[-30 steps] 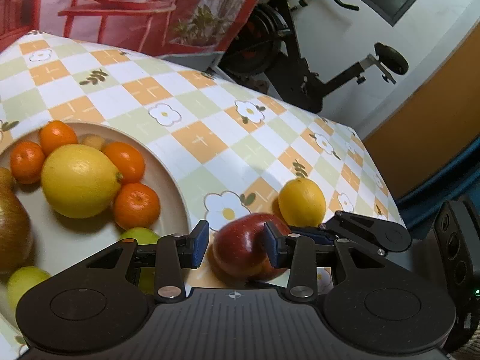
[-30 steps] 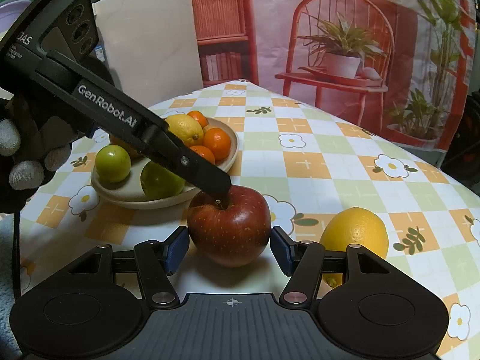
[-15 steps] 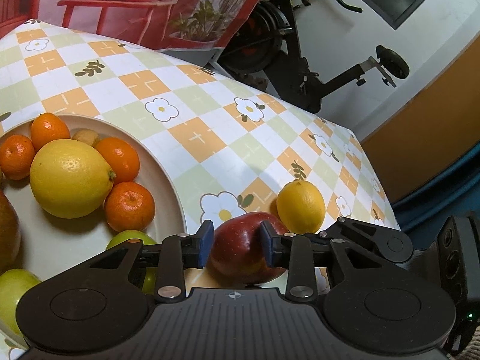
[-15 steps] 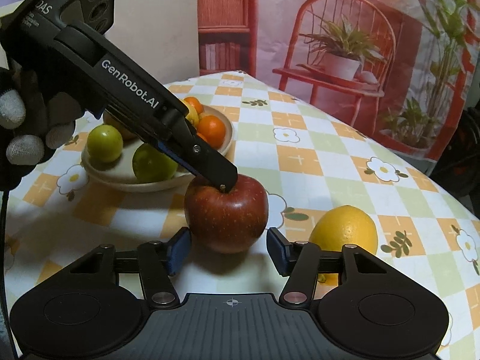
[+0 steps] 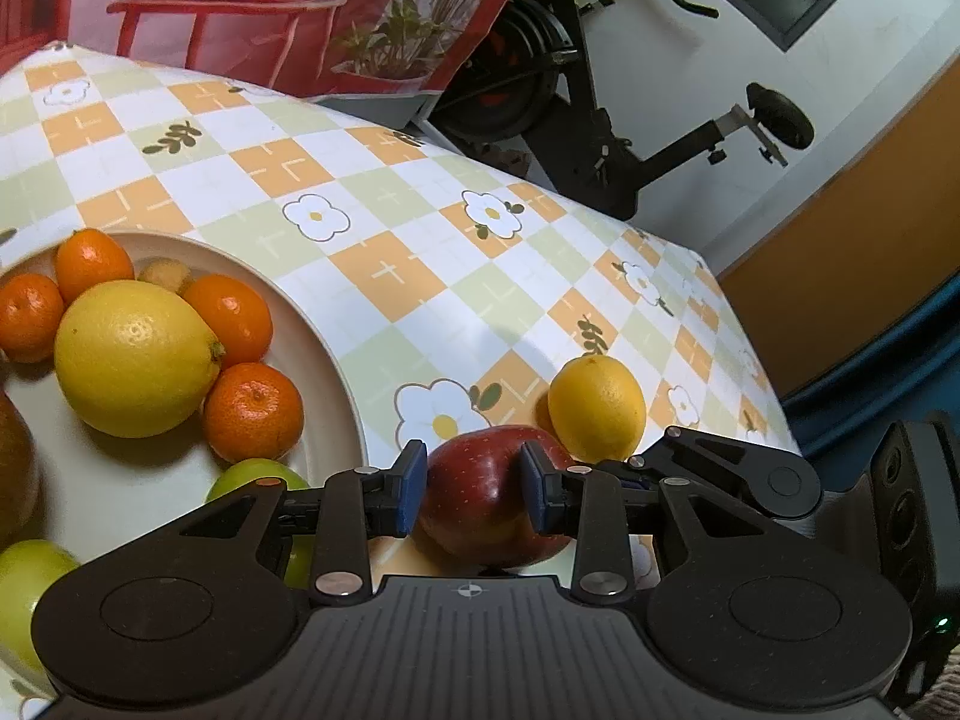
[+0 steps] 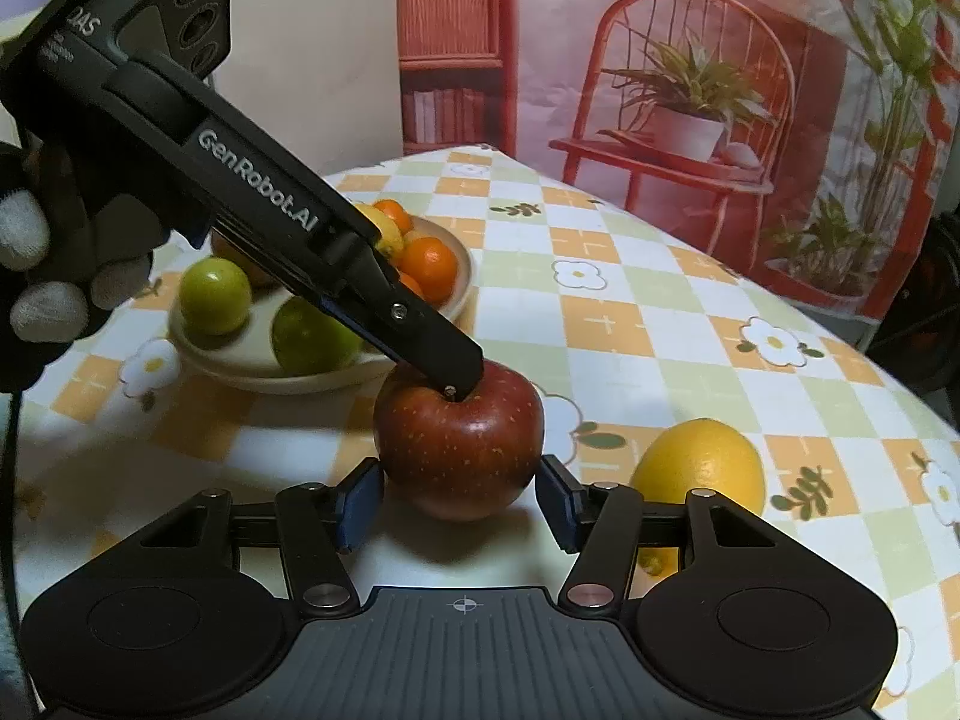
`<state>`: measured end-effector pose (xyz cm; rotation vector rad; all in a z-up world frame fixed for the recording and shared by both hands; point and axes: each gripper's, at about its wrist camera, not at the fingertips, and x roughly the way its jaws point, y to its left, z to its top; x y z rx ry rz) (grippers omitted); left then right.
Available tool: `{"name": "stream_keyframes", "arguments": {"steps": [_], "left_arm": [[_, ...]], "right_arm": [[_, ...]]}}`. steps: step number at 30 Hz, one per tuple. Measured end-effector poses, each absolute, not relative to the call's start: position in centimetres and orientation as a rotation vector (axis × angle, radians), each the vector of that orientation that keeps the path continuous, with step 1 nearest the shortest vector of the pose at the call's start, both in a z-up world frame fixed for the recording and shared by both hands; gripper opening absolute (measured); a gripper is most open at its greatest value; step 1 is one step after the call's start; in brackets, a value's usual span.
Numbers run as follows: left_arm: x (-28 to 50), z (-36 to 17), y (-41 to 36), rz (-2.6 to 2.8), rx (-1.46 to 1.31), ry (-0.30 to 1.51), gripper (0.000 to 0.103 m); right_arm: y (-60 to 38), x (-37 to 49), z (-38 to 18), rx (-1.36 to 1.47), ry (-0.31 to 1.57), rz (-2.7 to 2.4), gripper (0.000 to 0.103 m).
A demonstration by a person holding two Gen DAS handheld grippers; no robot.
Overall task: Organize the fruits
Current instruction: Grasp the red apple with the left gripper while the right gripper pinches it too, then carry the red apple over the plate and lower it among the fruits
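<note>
My left gripper has its jaws narrowed onto the top of the red apple, both blue pads pressing its crown; they have just been closing. From the right wrist camera I see that same gripper slanting down from 10 o'clock onto the stem hollow, a gloved hand behind it. My right gripper brackets the apple low on its sides, jaws released, a sliver of gap at each pad. The apple sits on the table just outside the plate rim. I count one apple, two lemons, one on the plate and one loose at the apple's 2 o'clock, four mandarins and two green fruits.
</note>
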<state>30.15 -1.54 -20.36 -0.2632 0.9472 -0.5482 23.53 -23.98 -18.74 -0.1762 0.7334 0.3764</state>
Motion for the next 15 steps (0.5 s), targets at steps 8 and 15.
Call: {"name": "stream_keyframes", "arguments": {"steps": [8,15], "left_arm": [[28.7,-18.0,0.2,-0.535,-0.234,0.900,0.032],[26.8,-15.3,3.2,-0.497,-0.222,0.850,0.032]], "right_arm": [[-22.8,23.1,-17.1,-0.159,0.676,0.415,0.052],[-19.9,23.5,-15.1,-0.168,0.617,0.472,0.052]]}}
